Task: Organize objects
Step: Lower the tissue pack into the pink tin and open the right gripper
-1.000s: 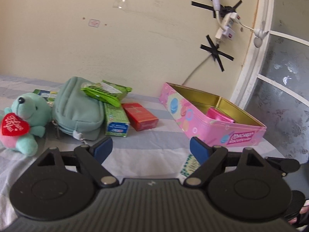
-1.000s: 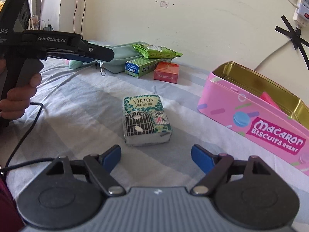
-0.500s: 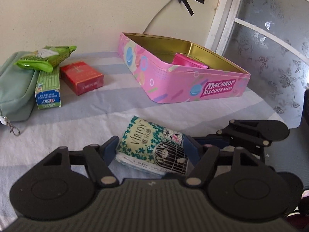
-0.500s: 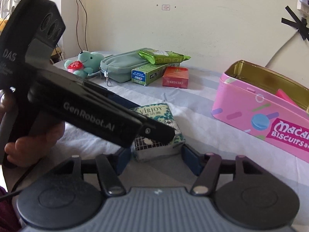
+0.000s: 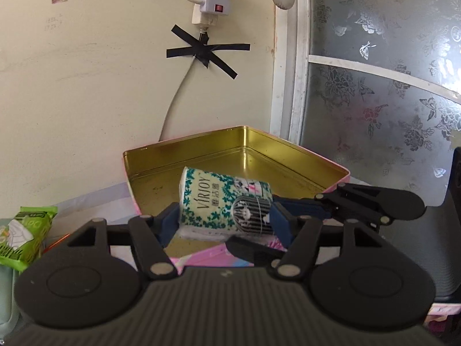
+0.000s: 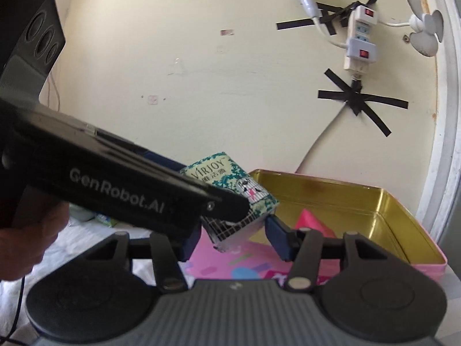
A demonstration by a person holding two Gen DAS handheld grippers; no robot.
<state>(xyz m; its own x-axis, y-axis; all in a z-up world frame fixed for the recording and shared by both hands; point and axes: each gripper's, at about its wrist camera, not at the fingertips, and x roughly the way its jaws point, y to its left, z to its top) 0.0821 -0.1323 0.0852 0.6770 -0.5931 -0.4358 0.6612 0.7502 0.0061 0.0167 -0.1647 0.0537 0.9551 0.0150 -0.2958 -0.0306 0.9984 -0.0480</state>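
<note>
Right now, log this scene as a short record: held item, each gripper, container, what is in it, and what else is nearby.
held item: tissue pack, lifted above the near edge of the tin
left gripper: shut on the tissue pack, jaws have just been closing
right gripper: shut on the tissue pack from the other side, jaws have just been closing
container: pink biscuit tin, open, gold inside
contents: one pink packet
nearby: green wipes pack at left; power strip on the wall
</note>
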